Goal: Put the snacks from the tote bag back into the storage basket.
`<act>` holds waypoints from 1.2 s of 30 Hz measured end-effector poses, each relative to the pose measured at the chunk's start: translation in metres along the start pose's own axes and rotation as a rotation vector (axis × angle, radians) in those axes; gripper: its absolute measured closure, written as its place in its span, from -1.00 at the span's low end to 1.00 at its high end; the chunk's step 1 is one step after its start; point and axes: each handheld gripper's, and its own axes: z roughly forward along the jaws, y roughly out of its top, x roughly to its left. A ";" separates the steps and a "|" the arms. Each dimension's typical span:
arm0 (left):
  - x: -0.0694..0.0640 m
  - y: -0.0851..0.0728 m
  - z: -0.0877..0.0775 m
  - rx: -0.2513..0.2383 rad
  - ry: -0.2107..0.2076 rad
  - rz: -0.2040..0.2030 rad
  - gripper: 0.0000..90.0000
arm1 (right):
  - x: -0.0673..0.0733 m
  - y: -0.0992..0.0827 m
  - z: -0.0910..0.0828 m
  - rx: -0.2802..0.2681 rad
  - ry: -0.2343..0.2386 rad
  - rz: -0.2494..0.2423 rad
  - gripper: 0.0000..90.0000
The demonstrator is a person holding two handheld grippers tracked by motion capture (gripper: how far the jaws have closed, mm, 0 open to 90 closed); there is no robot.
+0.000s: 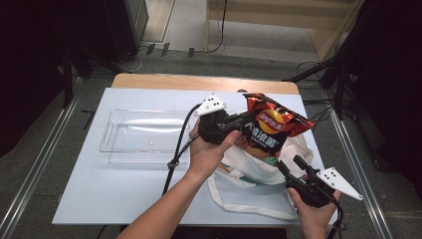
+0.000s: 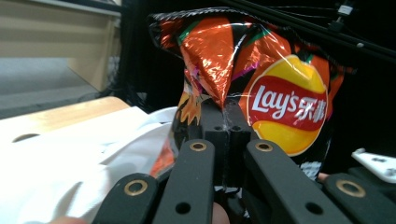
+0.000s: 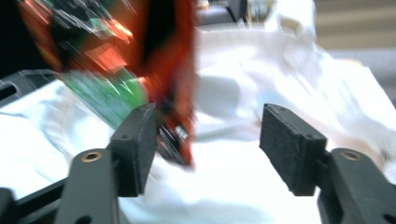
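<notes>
The left gripper is clenched on a fold of the chip bag, holding it upright above the white tote bag near the table's right edge, with the clear tray lying empty-handed distance off toward the left edge. The left hand reaches in from the near edge, its forearm slanting up to the right. The right gripper, jaws released and apart, sits by the near right corner just below the bag's lower end, over the tote.

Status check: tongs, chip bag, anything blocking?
Left tongs shut on chip bag, bag lifted over white tote bag. Right tongs open, nothing gripped. Clear tray unobstructed.
</notes>
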 end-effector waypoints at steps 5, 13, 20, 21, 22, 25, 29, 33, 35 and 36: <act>0.005 0.004 -0.016 -0.036 0.036 -0.003 1.00 | -0.011 -0.005 0.008 0.044 -0.007 0.010 -0.34; 0.018 0.011 -0.049 -0.081 0.087 -0.018 1.00 | -0.009 -0.010 0.013 0.081 0.018 -0.005 -0.59; 0.032 0.013 -0.077 -0.114 0.129 -0.039 1.00 | -0.004 -0.010 0.013 0.077 0.013 -0.019 -0.75; 0.034 0.013 -0.081 -0.117 0.137 -0.043 1.00 | -0.004 -0.010 0.013 0.077 0.018 -0.013 -0.76; 0.036 0.013 -0.084 -0.121 0.141 -0.044 1.00 | -0.004 -0.010 0.013 0.077 0.020 -0.012 -0.77; 0.041 0.013 -0.094 -0.130 0.163 -0.045 1.00 | -0.005 -0.011 0.012 0.080 0.020 -0.010 -0.77; 0.049 0.012 -0.107 -0.144 0.200 -0.048 1.00 | -0.005 -0.011 0.012 0.081 0.008 -0.004 -0.77; 0.057 0.013 -0.123 -0.167 0.228 -0.070 1.00 | -0.004 -0.012 0.012 0.081 0.004 -0.009 -0.77; 0.058 0.013 -0.126 -0.171 0.235 -0.069 1.00 | -0.004 -0.012 0.012 0.085 0.001 -0.009 -0.77; 0.062 0.013 -0.133 -0.180 0.249 -0.071 1.00 | -0.003 -0.012 0.013 0.086 0.001 -0.006 -0.77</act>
